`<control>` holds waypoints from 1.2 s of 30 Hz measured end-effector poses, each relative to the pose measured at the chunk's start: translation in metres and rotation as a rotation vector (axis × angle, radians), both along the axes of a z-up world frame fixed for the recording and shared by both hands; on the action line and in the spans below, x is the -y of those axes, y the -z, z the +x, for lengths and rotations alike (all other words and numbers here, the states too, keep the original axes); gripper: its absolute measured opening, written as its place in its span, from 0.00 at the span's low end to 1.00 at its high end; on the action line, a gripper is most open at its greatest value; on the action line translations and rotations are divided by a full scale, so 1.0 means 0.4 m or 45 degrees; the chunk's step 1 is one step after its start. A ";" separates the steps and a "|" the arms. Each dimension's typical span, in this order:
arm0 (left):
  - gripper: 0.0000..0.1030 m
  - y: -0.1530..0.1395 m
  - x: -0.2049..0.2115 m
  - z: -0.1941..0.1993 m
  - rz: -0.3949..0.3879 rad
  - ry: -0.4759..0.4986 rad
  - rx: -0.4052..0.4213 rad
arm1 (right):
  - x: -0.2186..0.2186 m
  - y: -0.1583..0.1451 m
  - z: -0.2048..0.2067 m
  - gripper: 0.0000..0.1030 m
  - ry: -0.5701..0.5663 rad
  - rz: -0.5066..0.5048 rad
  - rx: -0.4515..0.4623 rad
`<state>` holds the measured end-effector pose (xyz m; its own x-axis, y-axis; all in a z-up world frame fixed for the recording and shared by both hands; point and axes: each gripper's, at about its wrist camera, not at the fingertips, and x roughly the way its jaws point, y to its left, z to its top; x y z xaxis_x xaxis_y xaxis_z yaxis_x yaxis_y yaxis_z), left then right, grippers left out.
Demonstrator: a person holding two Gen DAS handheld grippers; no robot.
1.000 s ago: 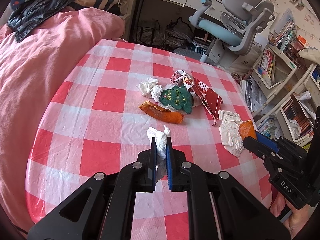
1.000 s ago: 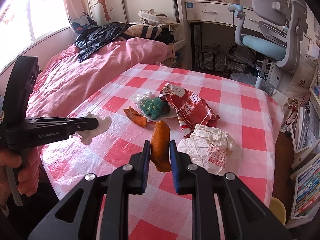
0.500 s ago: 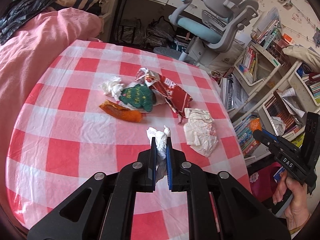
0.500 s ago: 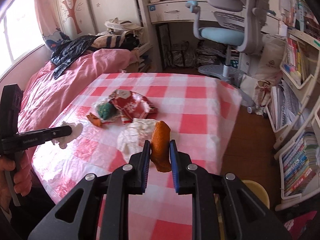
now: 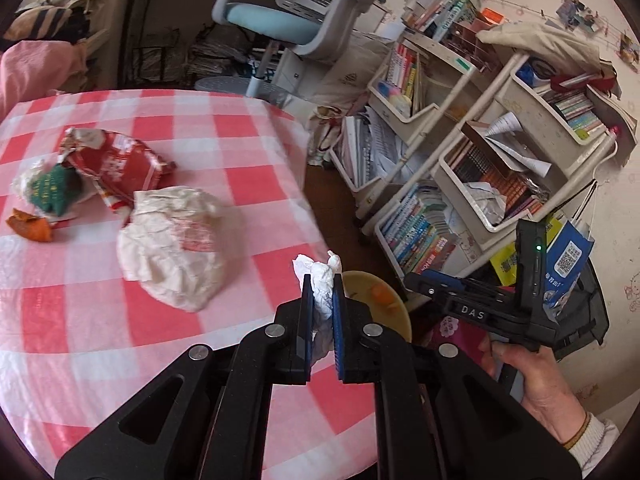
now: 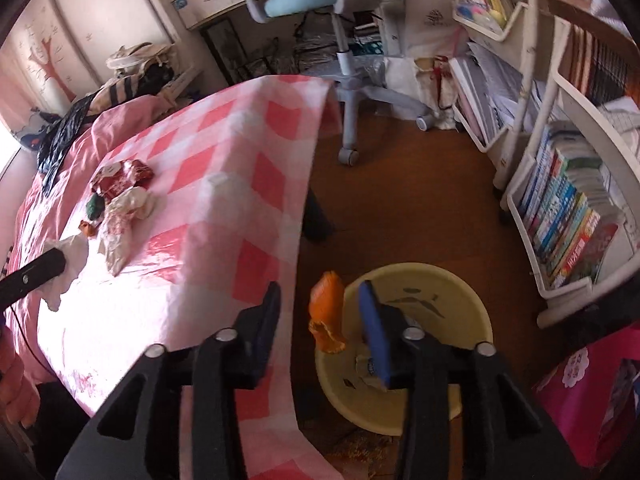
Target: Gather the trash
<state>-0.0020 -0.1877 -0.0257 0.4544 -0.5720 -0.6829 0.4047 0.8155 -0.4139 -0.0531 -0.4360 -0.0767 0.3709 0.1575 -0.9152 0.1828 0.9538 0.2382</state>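
Note:
My left gripper [image 5: 320,292] is shut on a crumpled white tissue [image 5: 318,276], held above the table's right edge near the yellow bin [image 5: 384,308]. My right gripper [image 6: 320,300] is open above the yellow bin [image 6: 452,304] on the floor. An orange wrapper [image 6: 328,312] hangs loose between its fingers, touching neither, over the bin's left rim. On the checked table [image 5: 248,184] lie a white paper wrapper [image 5: 176,248], a red snack bag [image 5: 116,160], a green packet [image 5: 50,192] and an orange scrap [image 5: 30,228].
A white bookshelf cart [image 6: 568,200] full of books stands right of the bin. A blue office chair [image 6: 320,4] stands behind the table. A pink bag [image 6: 592,396] sits at the lower right. A pink bed [image 6: 52,152] lies to the left.
Both grippers swung right toward the bin. My right gripper opened and let go of the orange wrapper over the bin. My left gripper still holds the tissue.

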 end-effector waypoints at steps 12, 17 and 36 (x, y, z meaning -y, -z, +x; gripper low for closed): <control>0.51 0.064 0.362 -0.024 0.155 0.135 0.026 | 0.108 -0.118 -0.035 0.59 0.332 0.051 0.317; 0.69 -0.006 0.224 -0.014 0.226 -0.032 0.130 | 0.071 -0.124 -0.009 0.63 0.259 0.050 0.351; 0.83 -0.022 -0.453 0.025 0.312 -0.718 0.136 | -0.215 -0.123 0.093 0.70 -0.018 -0.010 0.376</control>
<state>0.0081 -0.0067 -0.0169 0.7140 -0.0570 -0.6978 -0.0867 0.9818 -0.1690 -0.0158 -0.3500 -0.0276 0.6189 0.1581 -0.7694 0.0931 0.9579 0.2717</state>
